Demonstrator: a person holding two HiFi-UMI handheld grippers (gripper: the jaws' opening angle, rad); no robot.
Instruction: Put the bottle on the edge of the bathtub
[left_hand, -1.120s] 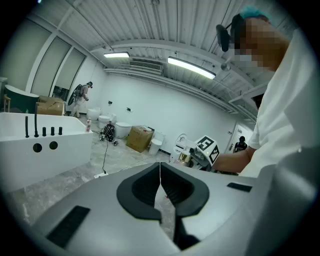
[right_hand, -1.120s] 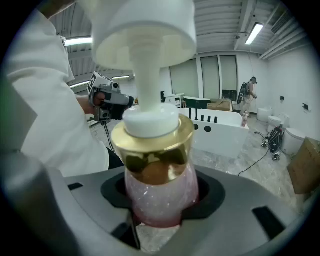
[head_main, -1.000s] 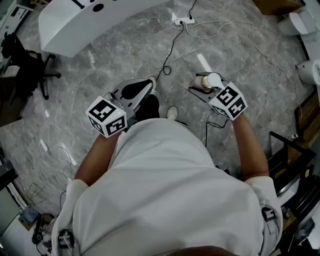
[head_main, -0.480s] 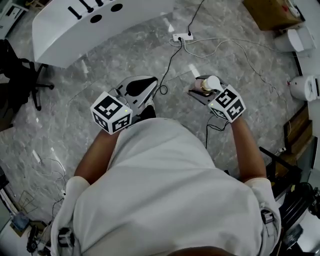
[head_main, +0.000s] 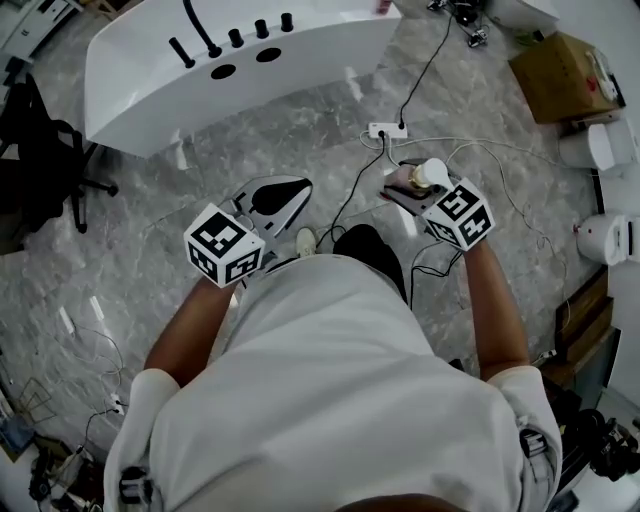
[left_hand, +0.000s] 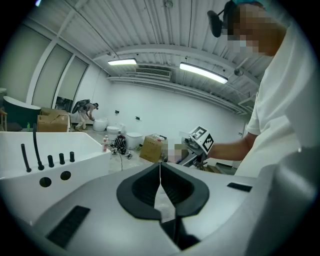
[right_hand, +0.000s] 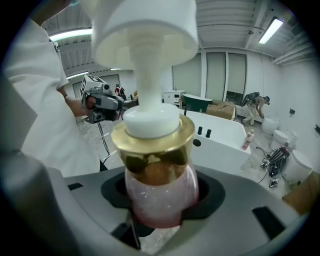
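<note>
Right tool (right_hand: 160, 197) | clamped on the bottle (right_hand: 159, 165) at its lower body, bathtub (right_hand: 225, 131) ahead of it | left tool (left_hand: 160, 187) pressed together, empty | bottle judged light, smooth, top-heavy; best gripped low on the body.

Both forearms are held forward; the left claw (left_hand: 160, 167) is closed empty, the right claw (right_hand: 161, 210) clamped on the bottle (right_hand: 159, 145).

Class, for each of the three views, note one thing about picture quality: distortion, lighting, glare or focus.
Head view: evenly lit and fairly sharp, the white bathtub brightest. Left gripper view: fisheye with black corners; the ceiling strip lights glare. Right gripper view: the bottle looms close, its white pump top overexposed and soft.
</note>
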